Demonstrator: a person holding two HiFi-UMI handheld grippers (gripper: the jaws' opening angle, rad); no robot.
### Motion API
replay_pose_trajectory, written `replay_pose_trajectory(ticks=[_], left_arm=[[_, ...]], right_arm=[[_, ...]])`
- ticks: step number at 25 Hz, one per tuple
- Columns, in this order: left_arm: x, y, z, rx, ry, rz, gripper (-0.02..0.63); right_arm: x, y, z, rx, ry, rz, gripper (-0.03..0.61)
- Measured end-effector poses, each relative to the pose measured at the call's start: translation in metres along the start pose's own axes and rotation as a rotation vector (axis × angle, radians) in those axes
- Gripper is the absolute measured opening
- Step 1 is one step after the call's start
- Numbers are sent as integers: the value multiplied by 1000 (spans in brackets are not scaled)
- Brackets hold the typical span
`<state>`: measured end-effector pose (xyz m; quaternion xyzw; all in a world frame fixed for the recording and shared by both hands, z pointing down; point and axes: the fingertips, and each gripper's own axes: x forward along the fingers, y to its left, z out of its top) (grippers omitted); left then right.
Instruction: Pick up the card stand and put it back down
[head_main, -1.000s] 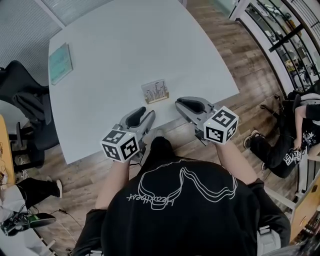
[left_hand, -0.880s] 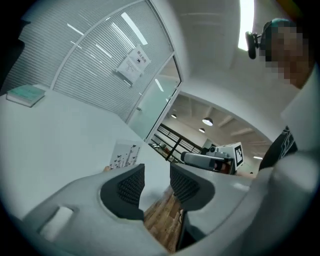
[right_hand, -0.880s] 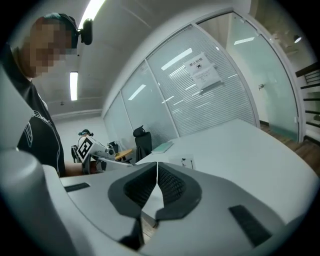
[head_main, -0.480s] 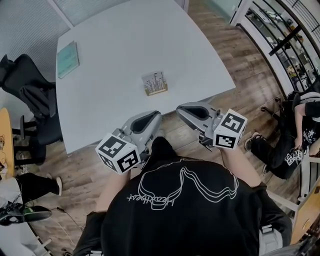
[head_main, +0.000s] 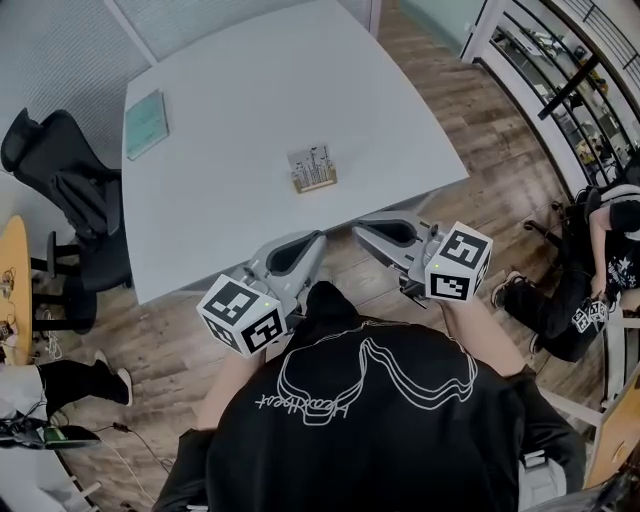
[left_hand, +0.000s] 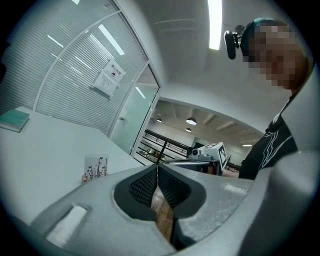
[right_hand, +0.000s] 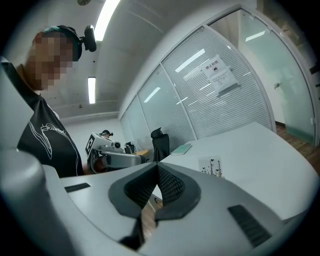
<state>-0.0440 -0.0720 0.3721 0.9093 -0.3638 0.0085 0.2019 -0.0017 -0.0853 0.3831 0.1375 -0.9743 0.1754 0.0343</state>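
Nearest, in the head view, is the person's black shirt (head_main: 370, 420), with both forearms reaching out toward 12 o'clock. The left tool (head_main: 316, 238) has its marker cube at 7 o'clock of its tips. In the left gripper view its jaws have just been closing and now meet, ribbed pads pressed together with nothing between them. The right tool (head_main: 357, 228) lies just beside it at 3 o'clock. In the right gripper view its jaws are likewise together and empty. Both tips sit about at the near edge of the white worktop (head_main: 230, 210), angled slightly toward each other, and neither touches anything on it.

The card stand (head_main: 312, 168) is upright on the worktop, apart from both tools. It is at 12 o'clock of the left tool's tips and at 11 o'clock of the right tool's tips. It is a pale printed card in a low wooden base. In the left gripper view it shows at 9 o'clock of the closed jaws, and in the right gripper view at 3 o'clock.

Farther out, a teal book (head_main: 147, 123) lies flat near the worktop's far left edge, at 10 o'clock of the card stand and well apart from it. A black office chair (head_main: 70, 190) stands off the worktop's left side on the wooden floor (head_main: 500, 120)
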Motion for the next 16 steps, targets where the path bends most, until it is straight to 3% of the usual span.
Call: replay_pose_trajectory(ticks=[16], left_arm=[[5,-9,9,17,8,-19,17]], right_arm=[[-3,1,7,-5,-5,-5,6]])
